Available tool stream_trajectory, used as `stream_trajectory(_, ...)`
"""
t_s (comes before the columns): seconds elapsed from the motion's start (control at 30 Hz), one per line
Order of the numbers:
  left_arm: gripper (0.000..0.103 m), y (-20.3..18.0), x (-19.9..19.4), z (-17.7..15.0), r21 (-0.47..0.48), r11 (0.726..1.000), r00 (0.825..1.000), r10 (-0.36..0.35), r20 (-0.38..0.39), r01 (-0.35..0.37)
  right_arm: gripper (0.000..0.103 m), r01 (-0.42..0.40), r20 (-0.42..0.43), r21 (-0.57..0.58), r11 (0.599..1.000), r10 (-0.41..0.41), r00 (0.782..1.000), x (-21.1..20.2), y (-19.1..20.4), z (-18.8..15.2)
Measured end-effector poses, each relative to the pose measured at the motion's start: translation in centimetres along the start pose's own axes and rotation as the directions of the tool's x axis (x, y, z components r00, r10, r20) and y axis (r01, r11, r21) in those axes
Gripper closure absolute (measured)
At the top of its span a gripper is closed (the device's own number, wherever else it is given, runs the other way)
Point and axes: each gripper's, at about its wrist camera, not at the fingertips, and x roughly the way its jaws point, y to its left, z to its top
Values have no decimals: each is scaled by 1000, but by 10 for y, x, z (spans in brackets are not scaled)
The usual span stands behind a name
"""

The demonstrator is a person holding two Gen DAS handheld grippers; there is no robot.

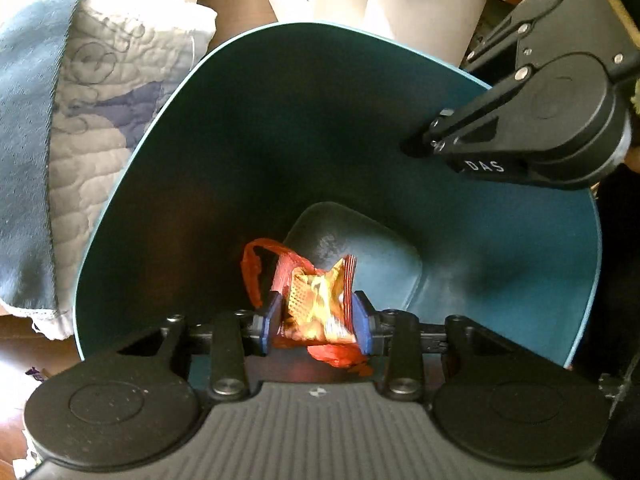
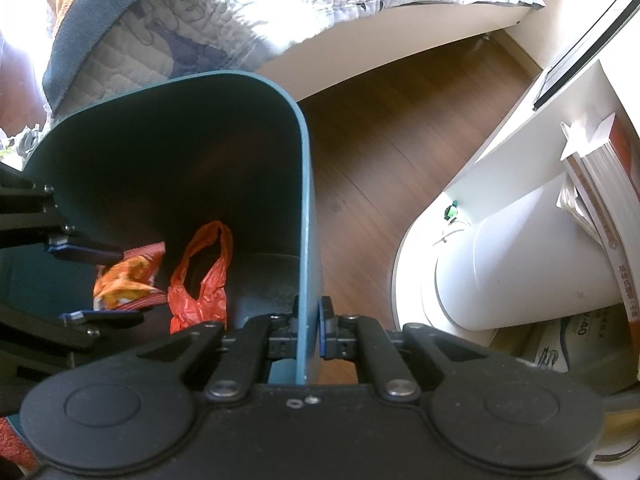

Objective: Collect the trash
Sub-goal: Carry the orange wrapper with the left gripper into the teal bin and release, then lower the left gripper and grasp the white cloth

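Note:
A teal trash bin (image 1: 460, 216) stands on the floor, seen from above. My left gripper (image 1: 316, 320) is inside its mouth, shut on a crumpled orange-and-yellow snack wrapper (image 1: 316, 300) together with an orange plastic bag (image 1: 260, 268). In the right wrist view the wrapper (image 2: 128, 276) sits between the left gripper's blue pads (image 2: 88, 254) and the bag (image 2: 204, 276) hangs beside it. My right gripper (image 2: 308, 328) is shut on the bin's wall (image 2: 306, 200) at the rim; it also shows in the left wrist view (image 1: 420, 144).
A bed with a quilted white-and-blue blanket (image 2: 192, 12) lies behind the bin. Brown wooden floor (image 2: 384, 152) runs to the right. A white bin (image 2: 520, 260) and stacked books (image 2: 600, 184) sit under a white shelf on the right.

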Motion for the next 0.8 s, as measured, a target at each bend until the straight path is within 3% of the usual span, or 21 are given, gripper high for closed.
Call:
stream_trajectory(0.17,46,-5,-6,0,5,1000,999,-2,33,2,99,0,-2,-1,1000,0,1000,0,0,1)
stream_trajectory(0.43,39,18,-47,-17,-11,1000,995,18,100,-17,99,2,-6,-7,1000,-2,1000,0,2,3)
stream_trajectory(0.6,34,59,-85,-39,-128,991,984,65,166,-44,99,6,-7,-5,1000,-6,1000,1,3,3)
stream_trajectory(0.8,33,113,-119,-79,-305,943,962,200,187,-137,99,9,-12,-3,1000,-9,1000,2,3,2)
